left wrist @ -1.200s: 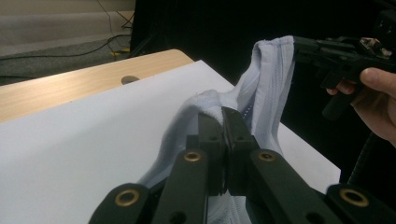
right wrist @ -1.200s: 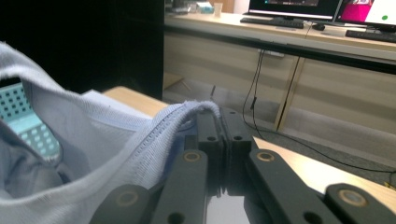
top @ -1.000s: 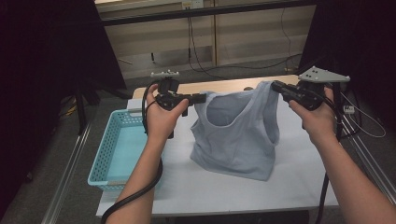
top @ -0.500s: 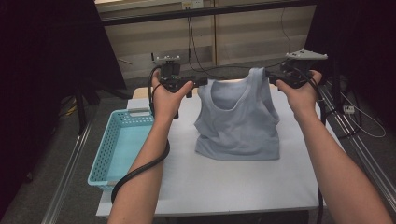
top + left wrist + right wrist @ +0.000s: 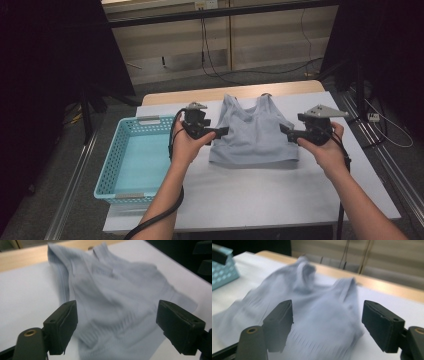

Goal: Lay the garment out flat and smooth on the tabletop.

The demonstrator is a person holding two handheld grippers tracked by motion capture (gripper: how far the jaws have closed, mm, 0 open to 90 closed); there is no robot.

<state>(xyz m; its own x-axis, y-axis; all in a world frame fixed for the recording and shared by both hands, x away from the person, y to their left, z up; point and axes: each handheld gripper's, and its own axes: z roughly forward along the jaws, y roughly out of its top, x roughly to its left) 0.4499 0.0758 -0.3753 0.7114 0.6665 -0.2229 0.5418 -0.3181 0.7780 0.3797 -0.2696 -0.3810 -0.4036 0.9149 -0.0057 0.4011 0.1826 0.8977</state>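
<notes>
Your top (image 5: 254,131) lies flat on the white table (image 5: 280,195), straps toward the far wooden edge, hem toward you. Take the top as the landmark for everything else.

Your left gripper (image 5: 221,132) sits at the top's left edge, about level with the armhole, tips pointing across at the cloth. Its jaws have just been opening and now stand spread, with nothing pinched. In the left gripper view the two black pads (image 5: 62,326) stand well apart and the top (image 5: 117,307) lies on the table beyond and between them, clear of both pads.

Your right gripper (image 5: 285,129) sits at the top's right edge, tips pointing in at the cloth from that side. Its jaws have also just been opening and stand spread, gripping nothing. In the right gripper view the pads (image 5: 279,323) frame the top (image 5: 317,315), which lies loose on the table; the straps rise slightly at its far end. The cloth is blurred in both gripper views, so you cannot tell whether any pad brushes it.

The blue basket (image 5: 116,165) stands left of the top, just beyond your left hand (image 5: 186,147). Your right hand (image 5: 325,150) is just right of the top.
</notes>
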